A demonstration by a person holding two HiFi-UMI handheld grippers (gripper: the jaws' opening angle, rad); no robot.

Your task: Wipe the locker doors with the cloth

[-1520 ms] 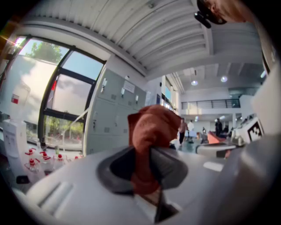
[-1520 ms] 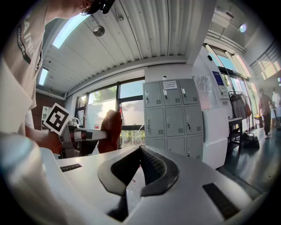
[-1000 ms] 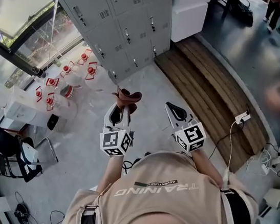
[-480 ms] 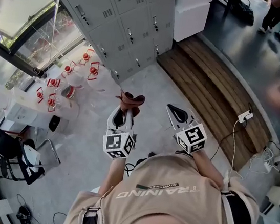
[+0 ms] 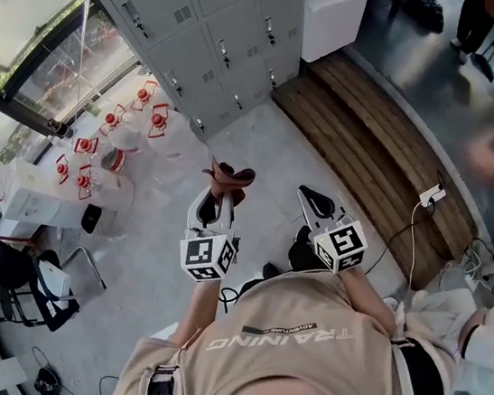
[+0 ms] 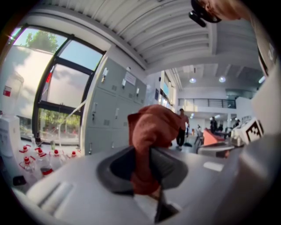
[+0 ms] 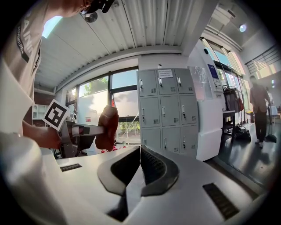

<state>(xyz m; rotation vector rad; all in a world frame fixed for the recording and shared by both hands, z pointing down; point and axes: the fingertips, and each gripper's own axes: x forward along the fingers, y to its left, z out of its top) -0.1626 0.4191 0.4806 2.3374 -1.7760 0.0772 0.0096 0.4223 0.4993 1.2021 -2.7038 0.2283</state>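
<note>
A rust-red cloth (image 5: 228, 180) (image 6: 149, 136) is bunched between the jaws of my left gripper (image 5: 214, 198) (image 6: 147, 165), which is shut on it. The cloth also shows at the left of the right gripper view (image 7: 107, 127). My right gripper (image 5: 316, 204) (image 7: 139, 165) is shut with nothing in it, a little right of the left one. The grey lockers (image 5: 212, 27) (image 7: 169, 114) (image 6: 112, 118) stand some way ahead of both grippers, with their doors closed; neither gripper touches them.
Several water bottles with red caps (image 5: 115, 132) stand on the floor left of the lockers by a window. A white cabinet (image 5: 332, 17) sits right of the lockers. A wooden strip (image 5: 371, 155) crosses the floor; a power strip and cables (image 5: 428, 204) lie at right. A person (image 5: 482, 20) stands far off.
The view has shifted slightly, and the lockers sit a little higher in the picture. Both grippers keep their poses, the cloth still held in the left one.
</note>
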